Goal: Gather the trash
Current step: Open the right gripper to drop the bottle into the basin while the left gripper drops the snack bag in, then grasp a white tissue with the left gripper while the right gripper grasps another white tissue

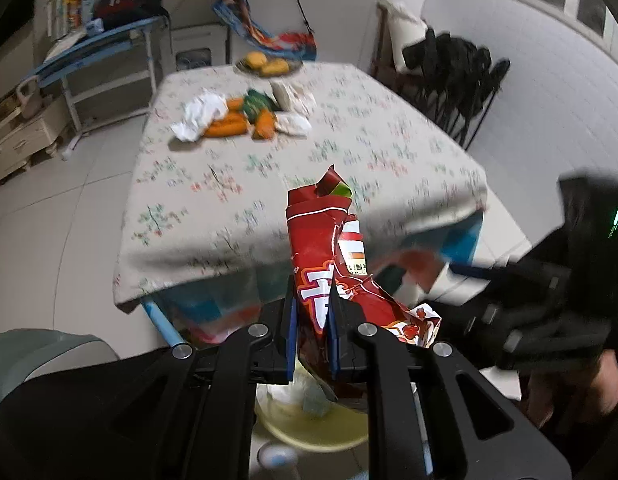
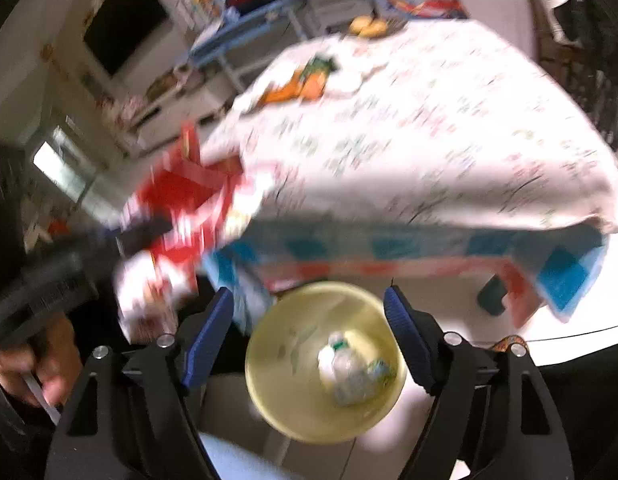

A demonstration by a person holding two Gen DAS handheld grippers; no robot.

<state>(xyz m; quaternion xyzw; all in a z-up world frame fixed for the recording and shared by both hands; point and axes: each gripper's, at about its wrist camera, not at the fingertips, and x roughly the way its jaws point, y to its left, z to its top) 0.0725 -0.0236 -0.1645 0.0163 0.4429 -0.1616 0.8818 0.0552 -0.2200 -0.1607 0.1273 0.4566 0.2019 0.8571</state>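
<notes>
the left gripper has its jaws pinched narrow on a crumpled red snack bag, low in the centre of the left wrist view, above a yellow bin on the pale tiled floor. the right gripper stands wide and empty over that bin, where a plastic bottle lies. behind, a table with a flowered cloth fills mid-frame; near its far end sit orange wrappers, a white crumpled bag and a plate of fruit. a blue shelf stands upper left, black folding chairs upper right.
</notes>
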